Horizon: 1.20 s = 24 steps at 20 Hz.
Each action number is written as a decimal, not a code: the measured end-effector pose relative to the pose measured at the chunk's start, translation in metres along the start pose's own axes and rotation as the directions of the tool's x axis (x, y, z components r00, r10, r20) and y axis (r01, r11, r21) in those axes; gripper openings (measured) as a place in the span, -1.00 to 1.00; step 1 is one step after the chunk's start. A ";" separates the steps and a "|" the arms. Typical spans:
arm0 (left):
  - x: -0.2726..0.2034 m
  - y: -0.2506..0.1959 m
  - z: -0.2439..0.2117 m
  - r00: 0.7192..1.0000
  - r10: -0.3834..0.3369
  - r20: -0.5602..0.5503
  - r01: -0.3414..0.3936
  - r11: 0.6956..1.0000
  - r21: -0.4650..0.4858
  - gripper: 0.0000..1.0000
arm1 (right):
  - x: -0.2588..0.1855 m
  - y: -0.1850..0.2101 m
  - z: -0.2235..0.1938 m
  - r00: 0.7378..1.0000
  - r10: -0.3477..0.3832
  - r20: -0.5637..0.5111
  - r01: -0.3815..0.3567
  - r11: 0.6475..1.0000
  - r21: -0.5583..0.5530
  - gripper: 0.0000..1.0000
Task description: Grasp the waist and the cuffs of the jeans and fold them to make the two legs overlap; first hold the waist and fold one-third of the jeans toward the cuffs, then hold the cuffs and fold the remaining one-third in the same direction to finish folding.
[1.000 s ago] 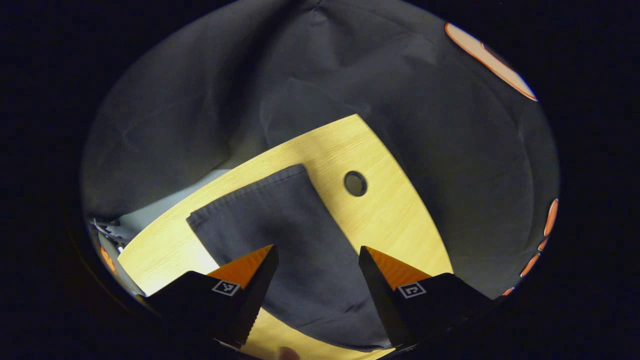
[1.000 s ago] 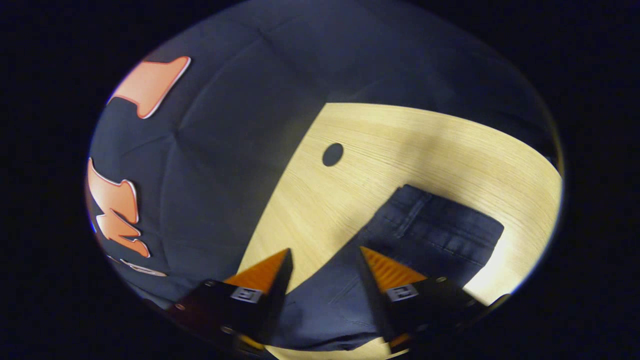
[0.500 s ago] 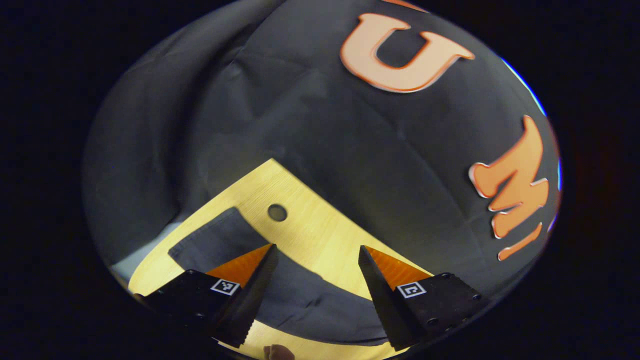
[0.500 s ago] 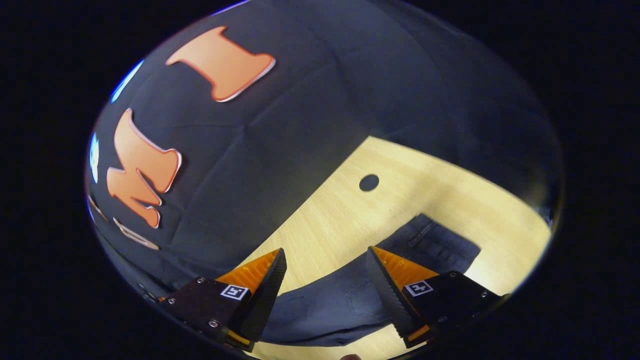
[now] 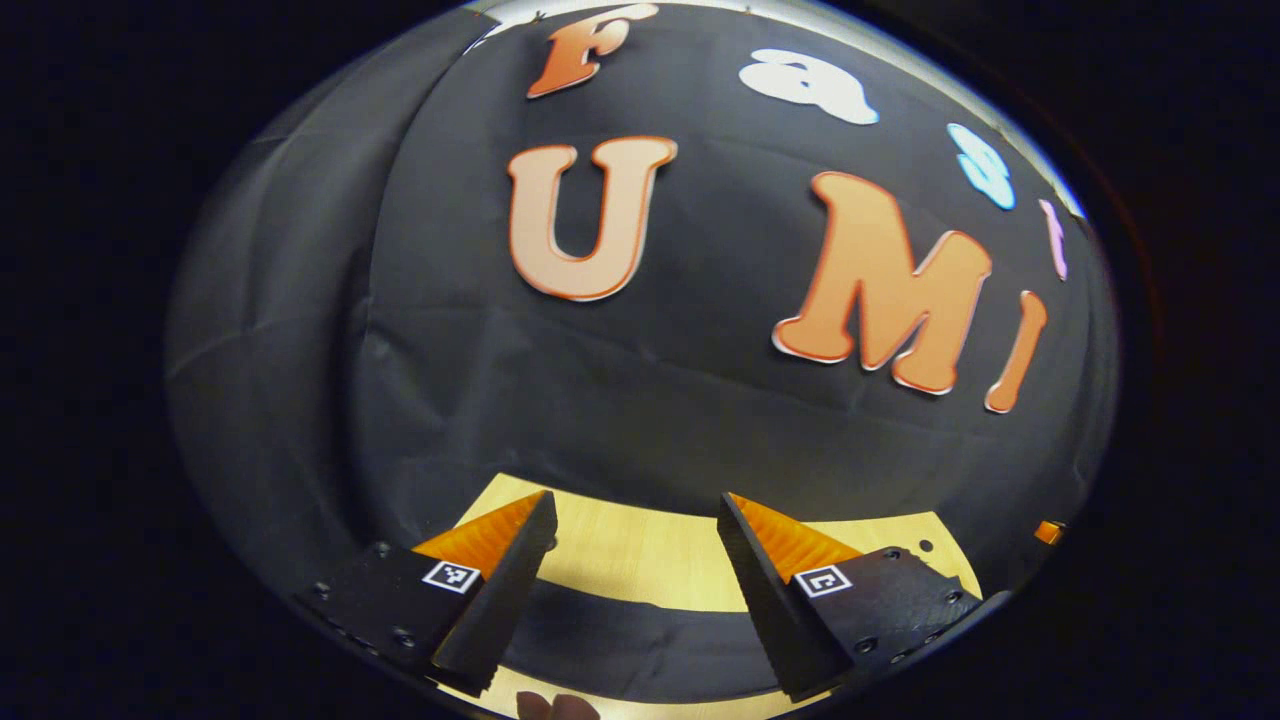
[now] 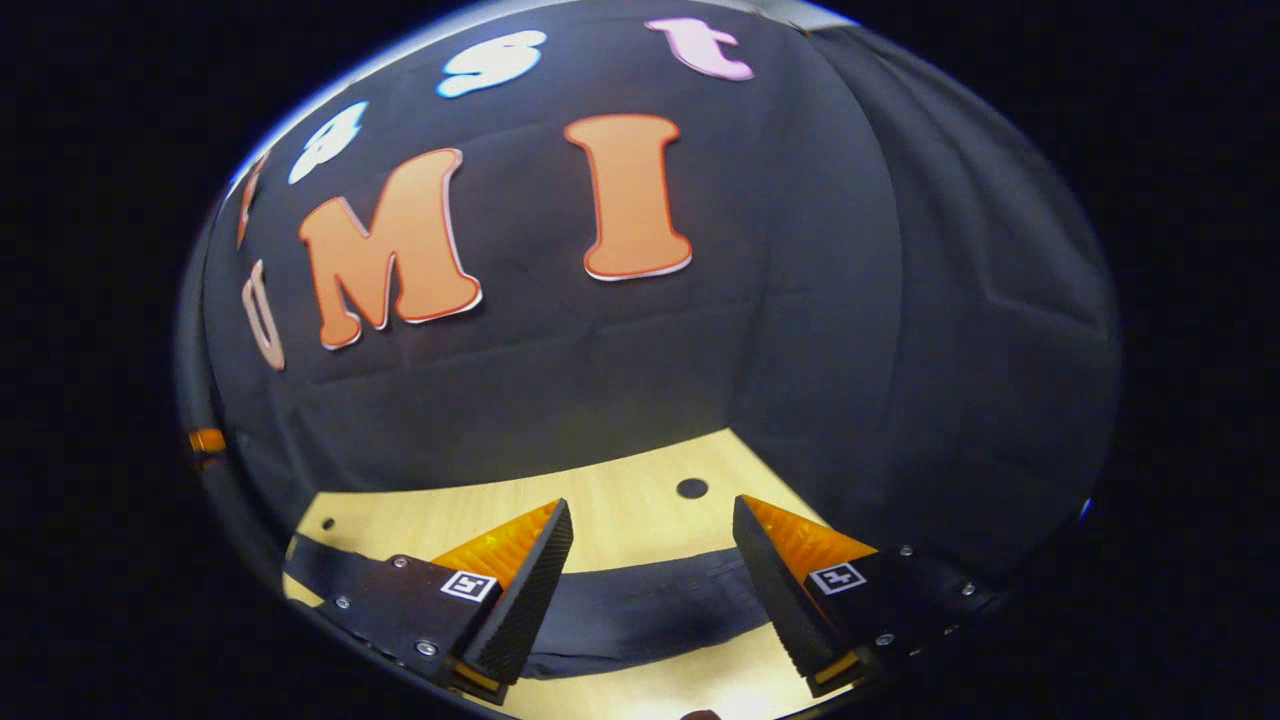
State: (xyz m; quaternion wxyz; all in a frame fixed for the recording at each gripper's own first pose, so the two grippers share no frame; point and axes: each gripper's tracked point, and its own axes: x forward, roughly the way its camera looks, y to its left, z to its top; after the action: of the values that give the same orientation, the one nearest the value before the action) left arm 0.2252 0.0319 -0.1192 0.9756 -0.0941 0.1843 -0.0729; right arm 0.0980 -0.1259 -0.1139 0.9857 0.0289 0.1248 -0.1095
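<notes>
Dark jeans (image 5: 630,645) lie flat on the pale wooden table (image 5: 640,555), seen as a low dark band under my left gripper (image 5: 636,512). That gripper is open, held above the cloth with nothing between its fingers. In the right gripper view the jeans (image 6: 640,615) stretch across the table (image 6: 610,510) below my right gripper (image 6: 648,515), which is open too and holds nothing. Both grippers point level at the booth's back wall.
A round cable hole (image 6: 691,488) is in the table past the jeans. The black cloth wall (image 5: 640,380) stands right behind the table's far edge. A fingertip (image 5: 555,706) shows at the bottom edge of the left gripper view.
Both grippers have tilted up from looking down at the jeans to facing the back wall. The jeans have slid to the bottom of each view. Both stayed open.
</notes>
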 end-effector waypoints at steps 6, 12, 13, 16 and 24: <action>-0.044 -0.075 -0.054 0.996 -0.090 -0.013 0.091 0.995 0.045 0.95 | -0.039 -0.004 -0.025 1.000 -0.027 0.016 0.029 0.982 -0.188 0.96; -0.078 -0.122 -0.080 0.996 -0.091 0.018 0.090 0.994 0.068 0.96 | -0.045 -0.037 -0.097 0.987 0.016 -0.162 0.007 0.990 0.143 0.96; -0.082 -0.128 -0.076 0.995 -0.097 0.030 0.094 0.992 0.089 0.96 | -0.039 -0.048 -0.106 0.983 0.014 -0.182 0.027 0.975 0.221 0.96; -0.089 -0.138 -0.069 0.995 -0.084 0.047 0.079 0.991 0.109 0.95 | -0.018 -0.079 -0.128 0.968 0.041 -0.248 0.083 0.880 0.468 0.95; -0.117 -0.123 -0.059 0.994 0.034 0.101 -0.044 0.994 0.099 0.95 | 0.062 -0.121 -0.219 0.869 0.120 -0.480 0.309 0.628 0.715 0.96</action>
State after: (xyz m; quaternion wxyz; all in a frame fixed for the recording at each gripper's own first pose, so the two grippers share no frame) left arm 0.0818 -0.0765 -0.1066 0.9884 -0.0445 0.1333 -0.0581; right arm 0.0774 -0.2384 -0.3446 0.8047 0.4677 0.3095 -0.1948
